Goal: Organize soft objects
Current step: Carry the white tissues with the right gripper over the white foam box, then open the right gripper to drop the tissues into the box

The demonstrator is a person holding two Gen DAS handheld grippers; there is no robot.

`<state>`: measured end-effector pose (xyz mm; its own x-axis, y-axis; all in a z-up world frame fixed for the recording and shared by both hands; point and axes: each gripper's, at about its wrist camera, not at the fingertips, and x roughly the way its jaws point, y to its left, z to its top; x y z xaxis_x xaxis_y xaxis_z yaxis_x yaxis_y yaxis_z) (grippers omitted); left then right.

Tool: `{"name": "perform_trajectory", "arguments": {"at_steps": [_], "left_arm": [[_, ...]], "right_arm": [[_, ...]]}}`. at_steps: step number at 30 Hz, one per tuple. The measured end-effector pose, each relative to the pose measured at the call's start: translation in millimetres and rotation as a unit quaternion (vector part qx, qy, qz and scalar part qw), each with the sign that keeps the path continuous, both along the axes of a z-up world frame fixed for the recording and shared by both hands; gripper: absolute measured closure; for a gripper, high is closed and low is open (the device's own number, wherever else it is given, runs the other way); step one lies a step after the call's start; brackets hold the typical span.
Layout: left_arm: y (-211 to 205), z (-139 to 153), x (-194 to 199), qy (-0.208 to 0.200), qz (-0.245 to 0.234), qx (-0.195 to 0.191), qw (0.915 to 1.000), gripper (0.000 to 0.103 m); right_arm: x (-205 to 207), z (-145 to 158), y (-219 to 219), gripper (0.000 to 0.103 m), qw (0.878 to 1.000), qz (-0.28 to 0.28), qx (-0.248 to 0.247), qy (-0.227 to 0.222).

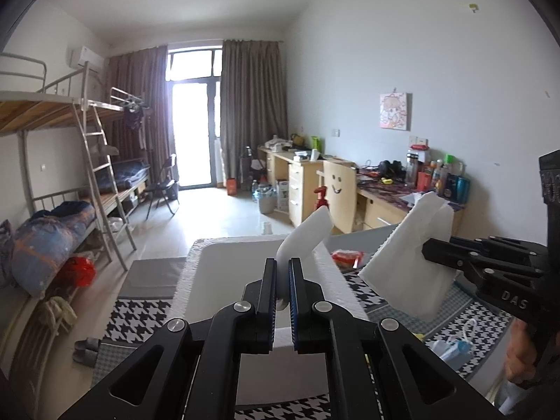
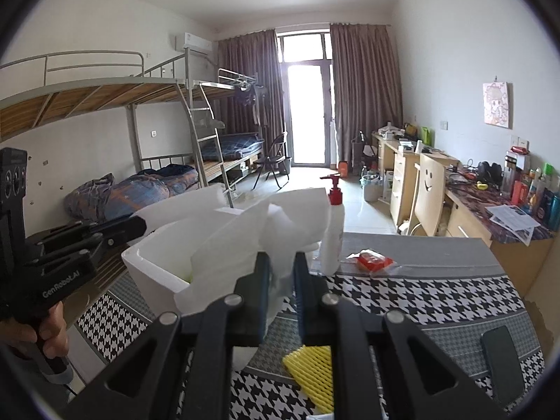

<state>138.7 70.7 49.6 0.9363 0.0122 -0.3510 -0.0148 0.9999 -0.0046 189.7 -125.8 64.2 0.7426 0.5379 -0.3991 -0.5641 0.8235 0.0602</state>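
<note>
My left gripper [image 1: 282,266] is shut on a thick white foam strip [image 1: 306,232] that sticks up over the white foam box [image 1: 196,280]. In the right wrist view this gripper [image 2: 141,225] comes in from the left, above the box [image 2: 150,267]. My right gripper [image 2: 281,259] is shut on a crumpled white foam sheet [image 2: 238,245], held beside the box's right wall. The left wrist view shows the same sheet [image 1: 409,266] hanging from the right gripper [image 1: 427,248]. A yellow foam net [image 2: 311,374] lies on the houndstooth cloth [image 2: 420,301] under the right gripper.
A white pump bottle with a red top [image 2: 334,231] stands just right of the box, and a red packet [image 2: 372,260] lies beyond it. A dark phone [image 2: 504,364] rests at the right. A blue-and-white mask [image 1: 455,348] lies near a hand [image 1: 521,360].
</note>
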Motion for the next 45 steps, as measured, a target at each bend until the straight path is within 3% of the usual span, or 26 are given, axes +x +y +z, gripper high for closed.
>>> {"name": "perform_trajectory", "arguments": {"at_steps": [20,23,25,26,27,36,45], "left_arm": [[14,-9,30,0.038,0.033,-0.002,0.9987,0.094],[18,-11,34,0.047,0.034,-0.001,0.9983,0.083],[20,-13,33,0.048,0.036,-0.004,0.9982,0.054],[22,-13,32,0.046,0.039,-0.006,0.9982,0.032],[23,-12,30,0.042,0.042,-0.008,0.9982,0.023],[36,-5,17,0.008,0.072,-0.015,0.9973,0.001],[44,-6,6,0.002,0.090,-0.016,0.9958,0.001]], "right_arm": [[19,1,19,0.086,1.000,0.016,-0.003,0.013],[20,1,20,0.086,1.000,0.015,-0.004,0.015],[21,1,21,0.086,1.000,0.013,-0.004,0.016],[21,1,22,0.086,1.000,0.014,-0.005,0.016],[21,1,24,0.086,1.000,0.015,-0.006,0.015],[24,3,34,0.086,1.000,0.019,-0.013,0.014],[26,8,49,0.086,0.999,0.029,-0.017,0.014]]}}
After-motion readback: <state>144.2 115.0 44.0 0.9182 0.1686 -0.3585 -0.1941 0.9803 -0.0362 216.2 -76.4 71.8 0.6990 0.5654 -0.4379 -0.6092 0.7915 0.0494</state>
